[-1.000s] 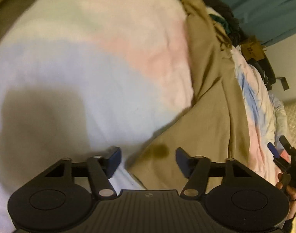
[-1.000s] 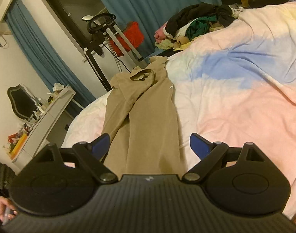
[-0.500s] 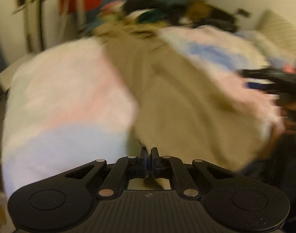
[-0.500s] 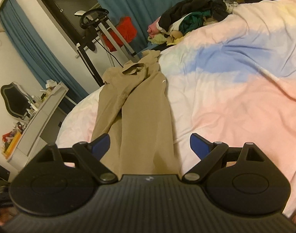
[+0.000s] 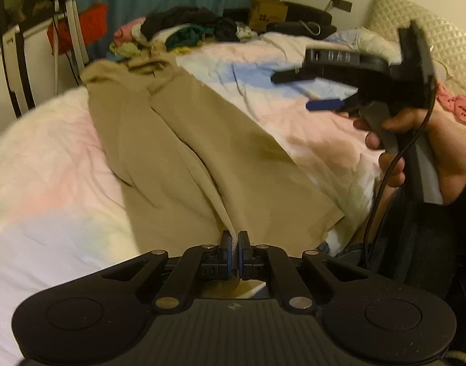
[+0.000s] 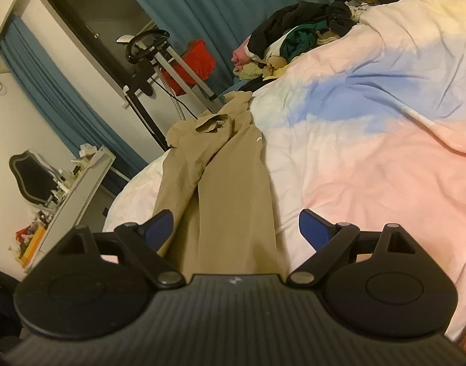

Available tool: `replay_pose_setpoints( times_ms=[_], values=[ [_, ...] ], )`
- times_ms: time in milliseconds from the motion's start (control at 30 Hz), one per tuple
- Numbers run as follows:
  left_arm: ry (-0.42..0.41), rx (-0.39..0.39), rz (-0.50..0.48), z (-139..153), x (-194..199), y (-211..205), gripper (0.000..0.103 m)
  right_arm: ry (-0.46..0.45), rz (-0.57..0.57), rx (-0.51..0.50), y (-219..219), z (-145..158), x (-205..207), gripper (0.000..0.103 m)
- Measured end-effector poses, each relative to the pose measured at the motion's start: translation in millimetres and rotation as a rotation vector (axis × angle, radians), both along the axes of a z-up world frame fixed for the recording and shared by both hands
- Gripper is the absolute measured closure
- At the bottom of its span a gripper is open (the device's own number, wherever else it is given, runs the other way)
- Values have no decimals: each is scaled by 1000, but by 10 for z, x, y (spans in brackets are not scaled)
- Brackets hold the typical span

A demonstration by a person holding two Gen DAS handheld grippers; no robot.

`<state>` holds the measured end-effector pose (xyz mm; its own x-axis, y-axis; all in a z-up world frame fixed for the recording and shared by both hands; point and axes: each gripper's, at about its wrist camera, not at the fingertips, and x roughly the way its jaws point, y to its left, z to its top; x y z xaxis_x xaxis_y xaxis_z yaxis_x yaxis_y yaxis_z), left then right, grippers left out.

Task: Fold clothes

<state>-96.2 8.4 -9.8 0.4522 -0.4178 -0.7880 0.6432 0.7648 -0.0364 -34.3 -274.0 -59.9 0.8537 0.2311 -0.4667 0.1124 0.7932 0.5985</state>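
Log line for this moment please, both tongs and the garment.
left tongs: shut on tan trousers hem | right tongs: open, empty, above trousers | trousers: lengthwise on bed | fold: not yet done

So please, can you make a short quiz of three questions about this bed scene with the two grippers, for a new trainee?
1. True or false: the left gripper is shut on the tan trousers.
2. The right gripper is: A) open, B) shut on the duvet, C) shut on a sock.
3. What lies at the far edge of the bed, in front of the blue curtain?

Key
1. True.
2. A.
3. A pile of unfolded clothes.
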Motion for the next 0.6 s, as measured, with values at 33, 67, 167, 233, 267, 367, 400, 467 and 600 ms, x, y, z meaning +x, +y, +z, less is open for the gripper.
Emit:
replay_pose_setpoints(
  times_ms=[33, 67, 167, 233, 267, 367, 400, 467, 600],
  values=[
    [21, 3, 8, -95, 24, -48, 99, -3, -1, 0, -1, 5, -5, 12],
    [42, 6, 16, -190, 45, -95, 99, -7, -3, 0, -3, 10, -9, 12],
    [111, 44, 47, -476, 98, -215, 97, -17, -5, -8, 1, 26, -21, 12],
    [130, 72, 37, -594, 92, -291, 90, -24, -5, -22, 13, 46, -36, 12],
    [127, 81, 22, -617, 72, -324, 79, -28, -4, -29, 18, 56, -43, 12],
    [72, 24, 28, -474, 55, -306, 45, -42, 0, -46, 30, 85, -61, 12],
    [52, 1, 38, -412, 60, -289, 36, -49, 2, -52, 33, 97, -63, 12],
    [20, -51, 96, -257, 151, -223, 33, -66, 9, -68, 46, 126, -69, 12],
    [-73, -158, 230, 87, 508, -95, 22, -117, 21, -128, 93, 195, -106, 12]
  ],
)
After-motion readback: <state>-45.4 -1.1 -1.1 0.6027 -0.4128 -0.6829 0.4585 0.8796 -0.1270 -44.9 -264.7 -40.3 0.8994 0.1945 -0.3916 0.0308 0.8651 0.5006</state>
